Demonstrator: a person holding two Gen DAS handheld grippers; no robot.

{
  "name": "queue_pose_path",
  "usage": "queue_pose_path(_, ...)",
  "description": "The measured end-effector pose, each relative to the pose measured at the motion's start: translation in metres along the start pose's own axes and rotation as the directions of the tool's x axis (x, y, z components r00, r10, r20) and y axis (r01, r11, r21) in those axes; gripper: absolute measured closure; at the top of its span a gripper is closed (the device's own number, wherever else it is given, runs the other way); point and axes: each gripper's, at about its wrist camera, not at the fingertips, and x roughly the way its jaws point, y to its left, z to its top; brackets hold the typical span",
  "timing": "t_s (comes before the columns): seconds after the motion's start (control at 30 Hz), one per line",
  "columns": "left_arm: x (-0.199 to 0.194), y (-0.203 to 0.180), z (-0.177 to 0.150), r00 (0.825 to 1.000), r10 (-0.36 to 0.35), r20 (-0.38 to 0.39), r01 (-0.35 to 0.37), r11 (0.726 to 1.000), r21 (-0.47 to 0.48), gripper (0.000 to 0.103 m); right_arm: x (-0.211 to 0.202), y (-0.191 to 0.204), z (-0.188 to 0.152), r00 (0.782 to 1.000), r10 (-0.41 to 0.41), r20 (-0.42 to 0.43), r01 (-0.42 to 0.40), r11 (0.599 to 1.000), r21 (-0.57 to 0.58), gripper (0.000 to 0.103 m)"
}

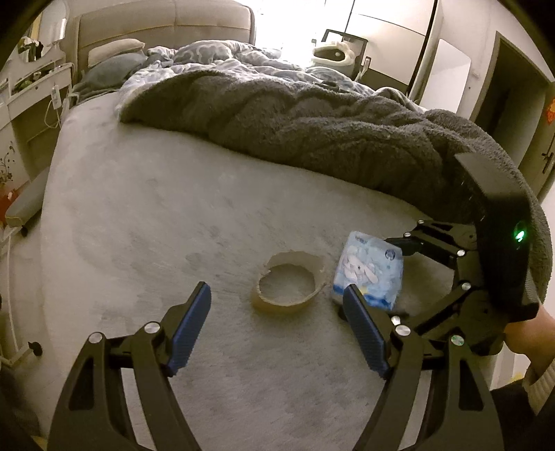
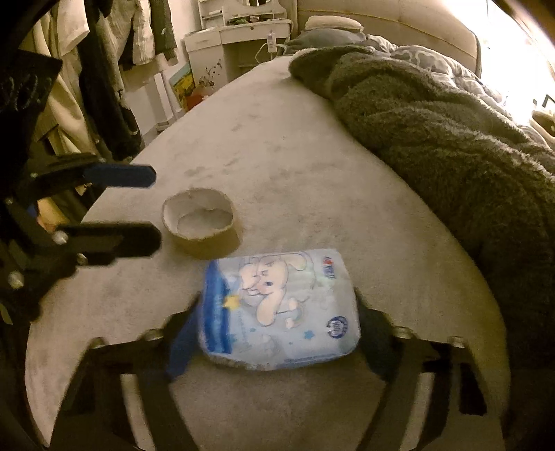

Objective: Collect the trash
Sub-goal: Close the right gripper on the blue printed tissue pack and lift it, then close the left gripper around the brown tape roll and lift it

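tissue pack [image 2: 281, 308] beside cardboard ring [image 2: 201, 222], on bed [image 2: 277, 138]

Bed [image 1: 145, 215], pale grey plush cover, with a dark grey fleece blanket [image 1: 312, 132] heaped along its far side over a blue-patterned duvet [image 1: 222, 55], and pillows [image 1: 114, 48] against a beige padded headboard [image 1: 166, 24]. White dressing table [image 2: 239, 38] beside the bed head; clothes [image 2: 104, 52] hanging on a rack nearby.
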Motion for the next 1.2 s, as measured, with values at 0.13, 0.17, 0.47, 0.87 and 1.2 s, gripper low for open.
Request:
queue_pose_path(0.13,0.004,-0.002,-0.002,1.0,0.003,-0.005,-0.003,1.0,0.003,0.024,-0.01,-0.006,0.001,1.0,-0.01,0.025,0.009,1.0,0.025,0.032)
queue_pose_path(0.17,0.005,-0.003,-0.002,1.0,0.003,-0.006,-0.003,1.0,0.003,0.024,-0.012,-0.007,0.001,0.999,-0.015,0.03,0.014,0.999,0.031,0.033)
queue_pose_path(0.47,0.018,-0.015,0.0,1.0,0.026,-0.012,-0.026,0.999,0.025,0.031,-0.033,-0.035,-0.004,0.994,-0.013,0.108,-0.003,0.989,0.151,0.033)
queue_pose_path(0.87,0.035,-0.014,0.002,0.998,0.062,-0.029,-0.062,0.998,0.009,0.047,-0.045,-0.046,-0.006,0.99,-0.01,0.14,-0.016,0.982,0.186,0.033)
queue_pose_path(1.2,0.028,-0.018,-0.001,0.997,0.068,-0.028,-0.067,0.998,0.022,0.051,-0.053,-0.038,-0.002,0.985,0.002,0.17,-0.038,0.977,0.208,0.033)
